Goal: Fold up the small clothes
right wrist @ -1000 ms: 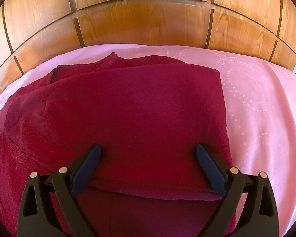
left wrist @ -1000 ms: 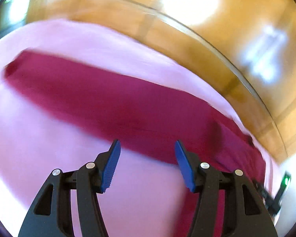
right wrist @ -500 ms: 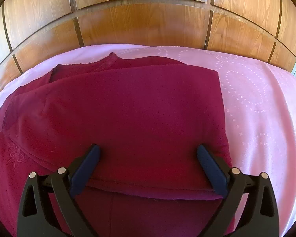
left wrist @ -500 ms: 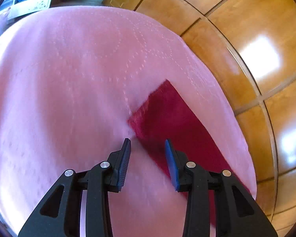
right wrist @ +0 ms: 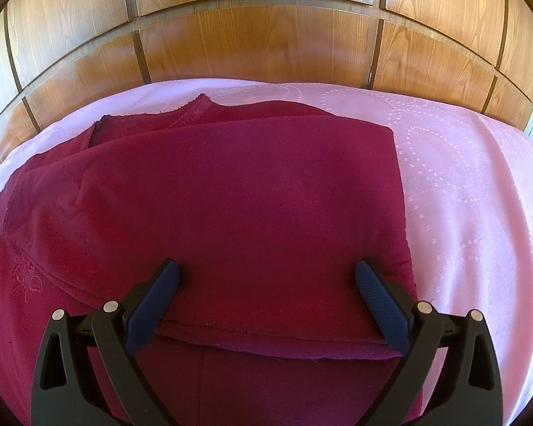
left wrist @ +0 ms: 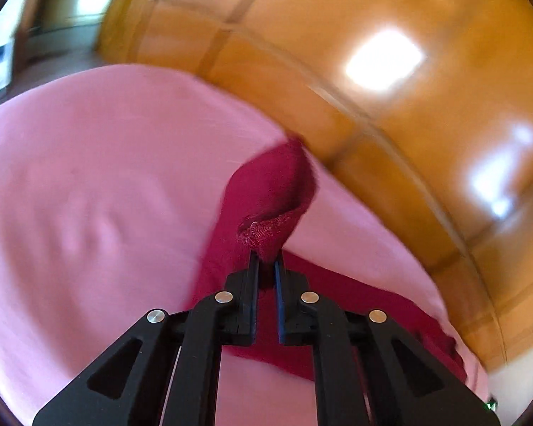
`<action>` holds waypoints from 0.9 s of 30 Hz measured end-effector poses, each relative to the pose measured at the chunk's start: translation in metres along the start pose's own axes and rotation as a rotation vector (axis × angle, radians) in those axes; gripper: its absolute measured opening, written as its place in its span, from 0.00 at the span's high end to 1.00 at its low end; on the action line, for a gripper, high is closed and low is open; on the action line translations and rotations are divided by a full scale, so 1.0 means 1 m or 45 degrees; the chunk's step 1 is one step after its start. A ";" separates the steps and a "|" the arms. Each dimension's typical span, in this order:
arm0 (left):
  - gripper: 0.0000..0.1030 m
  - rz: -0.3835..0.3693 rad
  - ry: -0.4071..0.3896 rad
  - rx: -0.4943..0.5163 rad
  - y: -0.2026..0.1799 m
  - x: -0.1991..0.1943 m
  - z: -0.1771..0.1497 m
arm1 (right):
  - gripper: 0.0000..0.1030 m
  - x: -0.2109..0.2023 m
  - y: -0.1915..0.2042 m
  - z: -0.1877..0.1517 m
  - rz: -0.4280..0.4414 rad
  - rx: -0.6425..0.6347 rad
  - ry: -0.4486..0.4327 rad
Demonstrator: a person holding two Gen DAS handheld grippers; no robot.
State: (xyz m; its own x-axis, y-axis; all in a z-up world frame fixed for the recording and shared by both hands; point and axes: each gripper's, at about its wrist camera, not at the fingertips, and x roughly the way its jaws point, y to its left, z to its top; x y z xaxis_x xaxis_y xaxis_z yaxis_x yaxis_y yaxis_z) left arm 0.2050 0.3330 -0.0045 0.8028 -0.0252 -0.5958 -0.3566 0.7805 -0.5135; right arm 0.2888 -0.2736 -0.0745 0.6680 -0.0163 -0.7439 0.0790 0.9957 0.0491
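left gripper [left wrist: 265, 261] is clamped tight on the maroon garment [left wrist: 266, 191], lifting its sleeve end off the pink bedspread [left wrist: 89, 177]; right gripper [right wrist: 266, 278] hovers spread wide over the folded part

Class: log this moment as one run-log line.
left gripper: shut on sleeve | right gripper: open over top | surface: pink sheet

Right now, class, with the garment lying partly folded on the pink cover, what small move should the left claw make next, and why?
Probably carry the sleeve across onto the folded body. The left claw is shut on its cuff and lifts it, while the right claw hangs open.
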 end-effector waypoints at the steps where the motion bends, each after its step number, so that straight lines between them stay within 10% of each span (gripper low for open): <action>1: 0.94 -0.042 0.004 0.036 -0.016 -0.001 -0.007 | 0.04 0.000 0.000 0.000 0.000 0.000 0.000; 13: 0.90 -0.297 0.323 0.498 -0.186 0.046 -0.154 | 0.04 0.001 -0.002 0.000 0.015 0.011 -0.002; 17: 0.56 -0.313 0.366 0.552 -0.190 0.049 -0.175 | 0.04 0.001 -0.002 0.000 0.021 0.017 -0.004; 27: 0.55 -0.259 0.320 0.624 -0.150 0.007 -0.219 | 0.06 -0.013 0.006 0.011 0.036 -0.008 -0.012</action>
State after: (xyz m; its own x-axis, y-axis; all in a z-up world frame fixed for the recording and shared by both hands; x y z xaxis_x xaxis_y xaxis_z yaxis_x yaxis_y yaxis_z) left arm 0.1596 0.0785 -0.0673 0.6726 -0.3052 -0.6741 0.1035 0.9408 -0.3227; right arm 0.2893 -0.2685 -0.0573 0.6769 0.0107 -0.7360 0.0553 0.9963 0.0653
